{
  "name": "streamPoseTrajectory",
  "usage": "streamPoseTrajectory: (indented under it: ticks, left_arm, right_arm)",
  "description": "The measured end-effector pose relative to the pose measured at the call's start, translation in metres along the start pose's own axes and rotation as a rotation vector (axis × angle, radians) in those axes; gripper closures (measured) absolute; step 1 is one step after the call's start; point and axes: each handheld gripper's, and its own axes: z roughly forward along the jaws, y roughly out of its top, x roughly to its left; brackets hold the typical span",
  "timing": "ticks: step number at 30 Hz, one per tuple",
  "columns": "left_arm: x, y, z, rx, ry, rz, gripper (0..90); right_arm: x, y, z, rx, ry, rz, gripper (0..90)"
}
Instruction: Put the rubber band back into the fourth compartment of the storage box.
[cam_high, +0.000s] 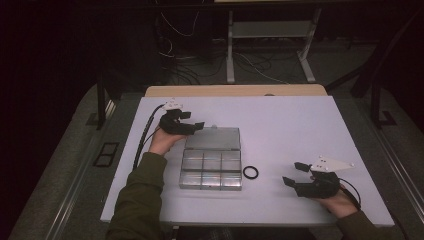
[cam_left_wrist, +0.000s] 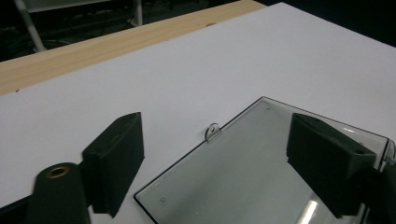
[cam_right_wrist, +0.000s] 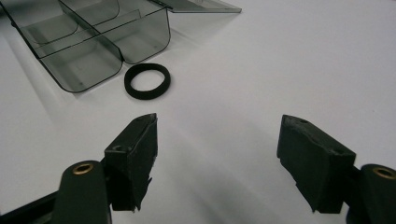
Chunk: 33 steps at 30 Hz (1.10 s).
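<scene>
A clear plastic compartment box (cam_high: 211, 170) lies on the white table (cam_high: 300, 125) with its lid (cam_high: 214, 138) folded back flat on the far side. Just right of the box lies a black ring (cam_high: 250, 172). My left gripper (cam_high: 194, 121) hovers at the lid's far left corner, open, and its pads do not press on anything. In the left gripper view the lid (cam_left_wrist: 261, 168) and its small latch tab (cam_left_wrist: 212, 132) lie under the open left gripper (cam_left_wrist: 217, 140). At the front right my right gripper (cam_high: 292, 173) is open and holds nothing. It (cam_right_wrist: 219, 140) points toward the ring (cam_right_wrist: 147, 81) and the box (cam_right_wrist: 93, 42).
A wooden strip (cam_high: 235, 90) runs along the table's far edge. Behind it, cables and the legs of a metal stand (cam_high: 230, 55) are on the dark floor. Bare white tabletop stretches to the right of the box.
</scene>
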Motion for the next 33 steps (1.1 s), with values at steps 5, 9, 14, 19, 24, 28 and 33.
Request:
streamPoseTrajectory:
  ticks: [5,9,14,19,24,28,33]
  left_arm:
    - [-0.012,0.0,-0.009,-0.008,-0.018,0.004,12.1]
    - [-0.024,-0.001,-0.018,-0.015,-0.029,0.017,8.1]
    - [-0.039,-0.003,-0.03,-0.027,-0.042,0.038,1.9]
    - [-0.051,-0.008,-0.042,-0.042,-0.045,0.046,0.0]
    - [-0.06,-0.016,-0.054,-0.056,-0.041,0.042,0.0]
    - [-0.068,-0.027,-0.065,-0.06,-0.045,0.046,0.0]
    - [-0.076,-0.046,-0.073,-0.068,-0.043,0.055,0.0]
  right_arm:
    - [0.0,0.0,0.0,0.001,0.0,0.007,27.7]
    - [0.0,0.0,0.0,-0.001,-0.001,0.005,27.8]
    - [-0.001,0.001,0.0,-0.003,0.004,0.009,27.5]
    - [-0.001,0.001,0.001,-0.002,0.005,0.01,27.1]
    - [-0.001,0.001,0.001,0.0,0.004,0.015,26.7]
    - [-0.001,0.001,0.001,0.0,0.004,0.019,26.6]
    - [-0.002,0.002,0.002,0.003,0.003,0.022,26.6]
